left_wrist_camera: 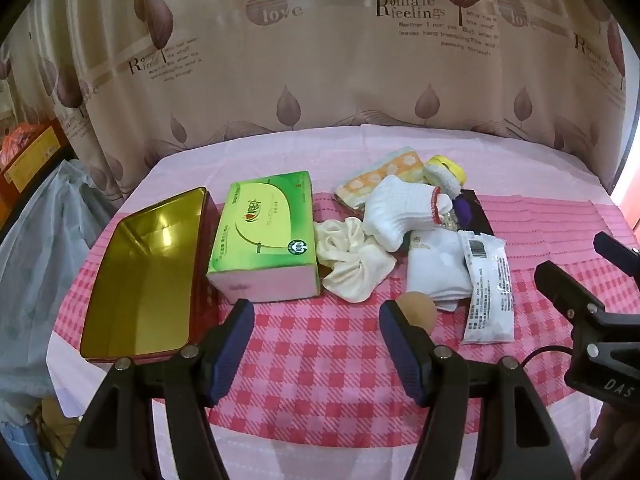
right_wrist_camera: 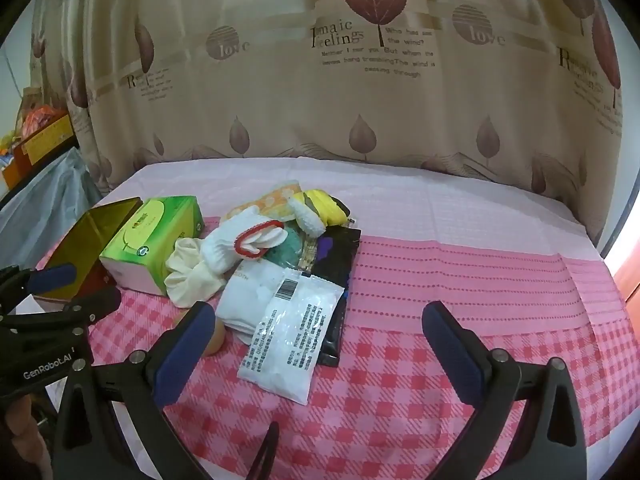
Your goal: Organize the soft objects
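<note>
Both black grippers, left and right, hang spread and empty low in frame, the gold-lined tin box at left holds nothing, and the soft pile mid-frame looks unsorted.

Backdrop: beige leaf-print curtain | Surface: pink checked tablecloth | Left: orange shelf, clutter

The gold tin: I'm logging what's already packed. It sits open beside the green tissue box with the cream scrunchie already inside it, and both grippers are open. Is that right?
Not quite. The gold tin is empty; the cream scrunchie lies on the tablecloth on the far side of the green tissue box, as the left wrist view shows. The left gripper and right gripper are indeed open.
</note>
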Motion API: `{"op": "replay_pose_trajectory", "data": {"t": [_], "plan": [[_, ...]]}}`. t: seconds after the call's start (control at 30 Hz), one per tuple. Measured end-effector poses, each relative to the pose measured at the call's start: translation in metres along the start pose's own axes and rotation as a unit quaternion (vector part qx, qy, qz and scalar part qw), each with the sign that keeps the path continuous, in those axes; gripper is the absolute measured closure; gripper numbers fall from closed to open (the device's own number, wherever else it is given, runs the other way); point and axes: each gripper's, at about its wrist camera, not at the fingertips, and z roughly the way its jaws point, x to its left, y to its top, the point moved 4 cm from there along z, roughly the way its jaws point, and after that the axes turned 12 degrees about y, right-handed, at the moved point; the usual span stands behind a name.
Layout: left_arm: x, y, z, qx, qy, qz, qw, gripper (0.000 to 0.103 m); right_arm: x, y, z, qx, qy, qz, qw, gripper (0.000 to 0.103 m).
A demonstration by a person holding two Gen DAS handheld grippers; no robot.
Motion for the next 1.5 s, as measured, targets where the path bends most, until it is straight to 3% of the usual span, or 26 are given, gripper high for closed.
{"op": "replay_pose_trajectory", "data": {"t": [0.47,0.83,1.5], "plan": [[-0.001,0.004,-0.006,-0.035,0.006,0.004,0.9994,0.036,0.002,-0.002,0.001,0.006,0.002,-0.002,1.0,0.0],[-0.005,0.0,-0.005,-0.016,-0.019,0.009,0.9996,0.036,0.005,-0.003,0.002,0.008,0.005,-0.003,1.0,0.0],[0.001,-0.003,0.001,0.002,-0.017,-0.007,0.9998,0.036,0.011,-0.005,0.003,0.017,0.01,-0.009,1.0,0.0]]}}
